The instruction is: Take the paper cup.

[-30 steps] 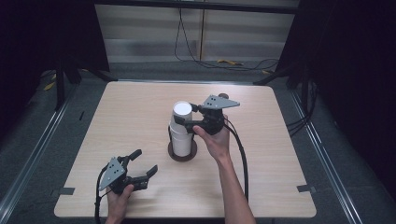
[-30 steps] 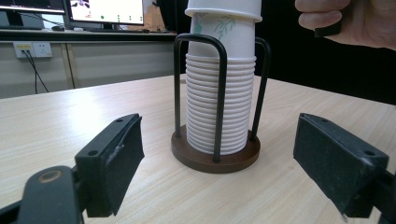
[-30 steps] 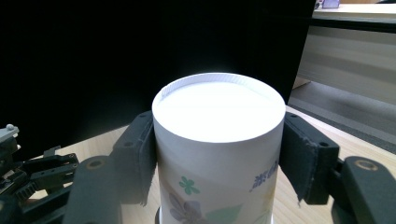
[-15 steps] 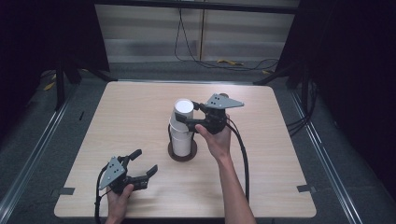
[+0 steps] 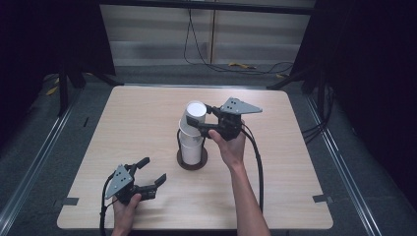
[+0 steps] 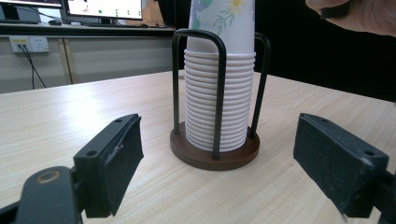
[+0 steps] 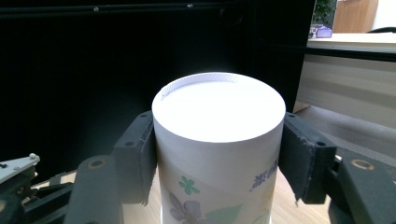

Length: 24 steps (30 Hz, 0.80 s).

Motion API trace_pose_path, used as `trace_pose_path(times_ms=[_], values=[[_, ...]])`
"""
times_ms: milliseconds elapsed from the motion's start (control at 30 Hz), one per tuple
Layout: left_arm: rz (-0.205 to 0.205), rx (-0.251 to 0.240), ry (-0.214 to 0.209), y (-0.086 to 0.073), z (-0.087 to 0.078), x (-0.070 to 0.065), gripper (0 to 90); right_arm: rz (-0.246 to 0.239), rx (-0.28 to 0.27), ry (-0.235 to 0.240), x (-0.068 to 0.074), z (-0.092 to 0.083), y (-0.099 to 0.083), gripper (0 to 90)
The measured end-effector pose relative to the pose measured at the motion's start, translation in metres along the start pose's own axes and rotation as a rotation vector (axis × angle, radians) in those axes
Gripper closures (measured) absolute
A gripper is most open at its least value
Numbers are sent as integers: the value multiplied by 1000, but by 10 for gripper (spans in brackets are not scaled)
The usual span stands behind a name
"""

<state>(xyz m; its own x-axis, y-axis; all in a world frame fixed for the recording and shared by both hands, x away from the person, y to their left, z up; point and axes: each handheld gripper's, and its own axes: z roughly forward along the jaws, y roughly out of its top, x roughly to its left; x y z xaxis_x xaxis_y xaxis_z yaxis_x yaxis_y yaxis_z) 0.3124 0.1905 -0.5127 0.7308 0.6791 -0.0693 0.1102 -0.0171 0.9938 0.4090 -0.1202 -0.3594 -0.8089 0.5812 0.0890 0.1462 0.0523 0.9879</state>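
Cups sit nested upside down in a wire holder [image 6: 215, 93] on a round base, stack [image 6: 215, 116] kept upright by the black wire loops. Right hand-held gripper [image 5: 209, 124] is clamped on the top cup [image 5: 193, 116], pads [image 7: 137, 156] pressing both sides just below its closed bottom; its jaws have just been closing onto the cup. Grip sits high on the cup wall, likely so only that one comes away and the rest stay nested. Top cup is tilted away from the gripper, probably being worked loose from the stack. Left hand-held gripper [image 5: 150, 169] rests low on the desk [image 5: 295, 162], jaws wide with nothing between them, pointed at the holder base [image 6: 215, 156] just ahead of it, apart from it. Looks parked as a standby, maybe ready to steady the holder if it drags up with the cup.
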Motion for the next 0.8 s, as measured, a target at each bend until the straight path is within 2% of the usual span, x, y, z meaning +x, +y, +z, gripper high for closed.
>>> trace_pose_path(times_ms=[100,300,433,467,567,800], values=[[13,3,1,0,0,0,155,2,-8,2,0,-1,1,356],[-9,-9,-4,0,0,0,156,27,-33,7,-1,-2,2,359],[-18,-12,-5,0,-1,1,156,27,-44,6,-1,-4,4,360],[-16,-11,-18,0,-1,2,157,27,-52,7,-1,-4,5,360],[-20,-22,-22,-1,-2,3,157,22,-58,3,-1,-8,7,361],[-16,-16,-20,0,-1,3,156,30,-79,-5,-3,-19,7,362]])
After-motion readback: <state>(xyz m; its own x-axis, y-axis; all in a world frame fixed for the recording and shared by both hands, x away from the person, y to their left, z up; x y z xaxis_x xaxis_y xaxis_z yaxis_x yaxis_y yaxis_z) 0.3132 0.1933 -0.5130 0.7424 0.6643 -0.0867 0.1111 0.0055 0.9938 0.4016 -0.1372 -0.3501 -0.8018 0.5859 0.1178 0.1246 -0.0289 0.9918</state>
